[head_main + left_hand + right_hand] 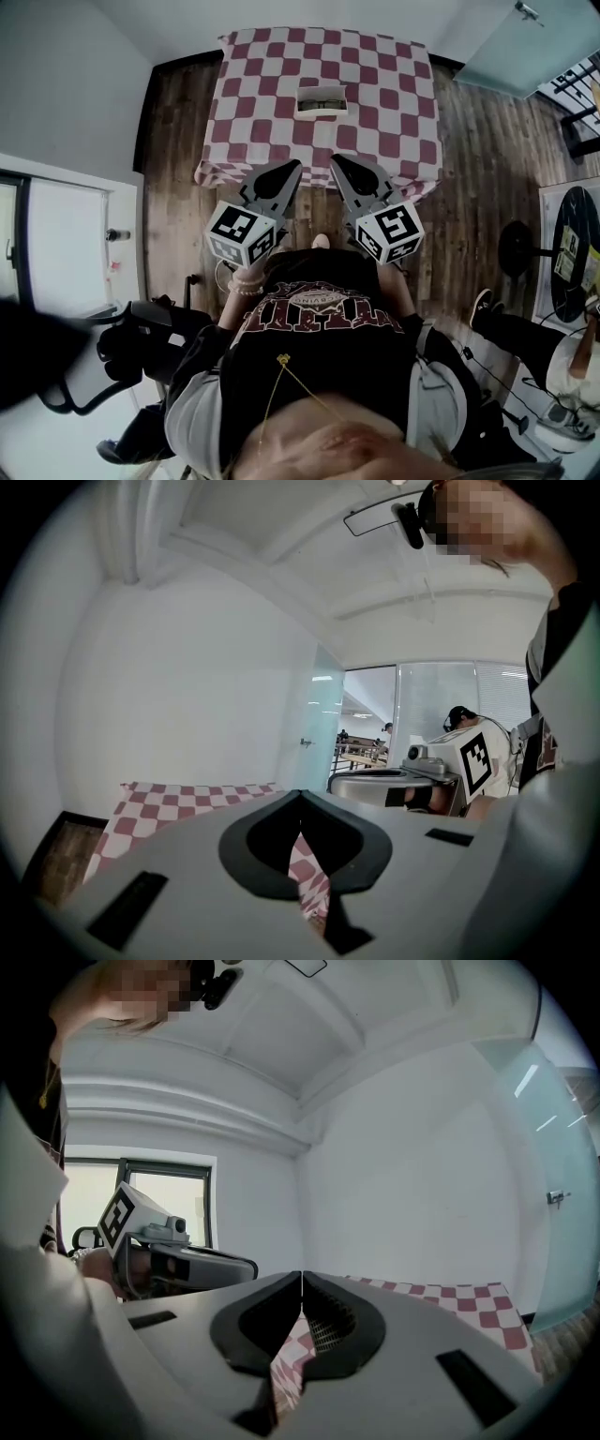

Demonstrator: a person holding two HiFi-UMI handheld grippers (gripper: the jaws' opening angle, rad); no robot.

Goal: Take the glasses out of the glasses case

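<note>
Your left gripper (pixel 292 169) and right gripper (pixel 337 161) have their jaws together and empty, well short of the open glasses case (pixel 321 91) mid-table (pixel 394 103). The glasses (pixel 322 104) inside are probably light and fragile, so pinch the frame gently.

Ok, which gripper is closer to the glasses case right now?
The right gripper, narrowly: its shut tips reach a bit farther toward the glasses case than the left gripper's.
</note>
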